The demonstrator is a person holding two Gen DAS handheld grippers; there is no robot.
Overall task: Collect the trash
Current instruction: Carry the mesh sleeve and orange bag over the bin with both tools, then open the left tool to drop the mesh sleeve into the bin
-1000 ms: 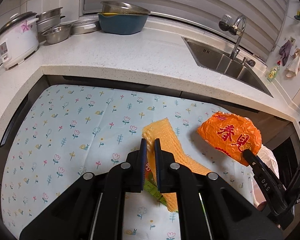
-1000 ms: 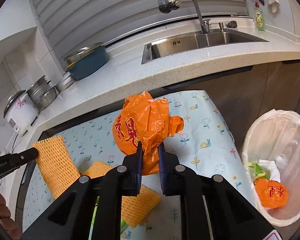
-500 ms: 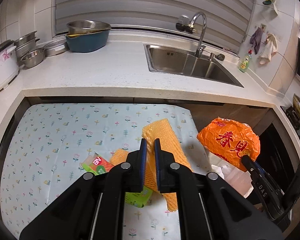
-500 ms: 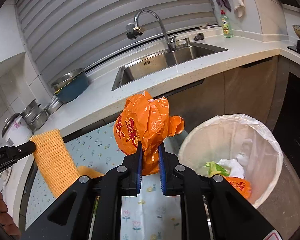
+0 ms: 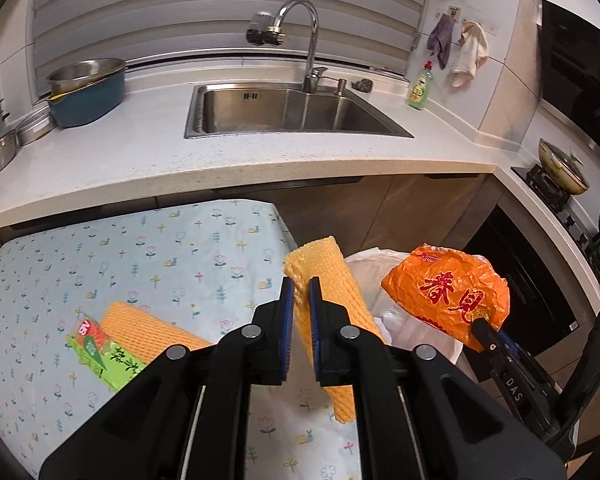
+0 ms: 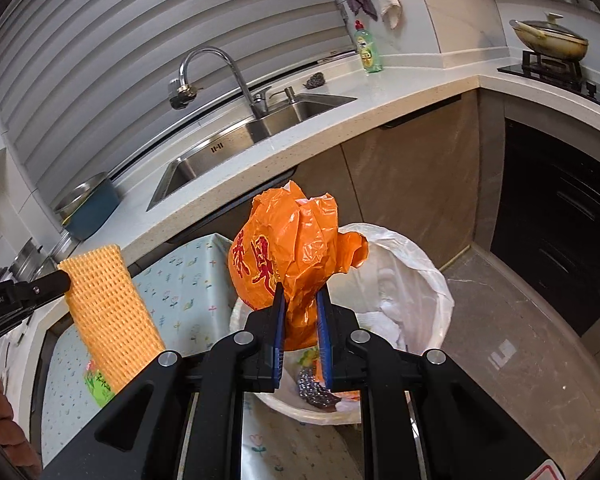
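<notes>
My left gripper (image 5: 299, 294) is shut on an orange foam net sleeve (image 5: 328, 276) and holds it in the air at the table's right edge; the sleeve also shows in the right wrist view (image 6: 108, 312). My right gripper (image 6: 301, 300) is shut on a crumpled orange plastic bag (image 6: 288, 256) with red characters, held over the white-lined trash bin (image 6: 416, 280). The bag (image 5: 448, 292) and bin (image 5: 416, 328) also show in the left wrist view. The bin holds some trash.
A second orange foam sleeve (image 5: 140, 326) and a green snack packet (image 5: 100, 354) lie on the floral tablecloth (image 5: 140, 256). Behind are the counter, the sink (image 5: 284, 112) with its faucet, a blue basin (image 5: 88, 92) and a stove with a pan (image 6: 548, 40).
Both grippers have swung right with their loads, from over the table toward the trash bin. The orange bag is now above the bin's opening.
</notes>
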